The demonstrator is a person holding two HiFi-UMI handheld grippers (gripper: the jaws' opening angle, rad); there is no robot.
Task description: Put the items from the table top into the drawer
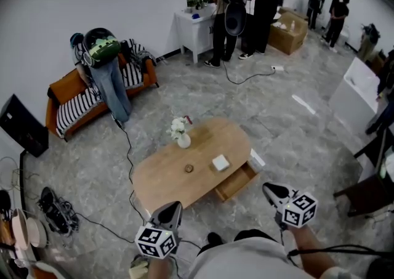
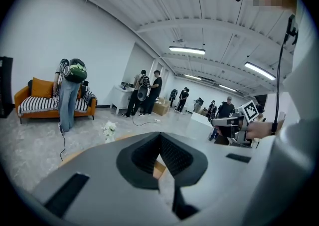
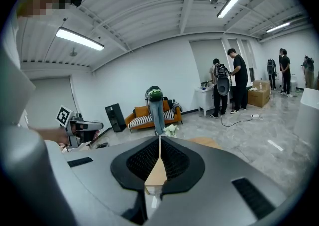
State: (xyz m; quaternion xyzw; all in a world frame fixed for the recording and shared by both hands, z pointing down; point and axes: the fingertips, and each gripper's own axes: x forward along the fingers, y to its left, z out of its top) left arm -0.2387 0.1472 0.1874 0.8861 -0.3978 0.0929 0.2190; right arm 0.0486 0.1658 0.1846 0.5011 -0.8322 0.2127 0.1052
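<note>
On the table [image 1: 157, 184], vase [image 1: 183, 140] at the far edge, round item [image 1: 189, 168] mid-top, box [image 1: 220, 162] to its right by the drawer [image 1: 237, 181]

Bright, even light comes from long ceiling lamps [image 3: 79, 39]; shadows on the floor [image 1: 295, 142] are soft; every view bends and darkens at its corners.

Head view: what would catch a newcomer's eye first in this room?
The oval wooden table at centre, its drawer pulled open on the near right side, carries a white flower vase, a small round thing and a white box. Nearest the camera, the left gripper and right gripper hang before it, jaws closed and empty.
</note>
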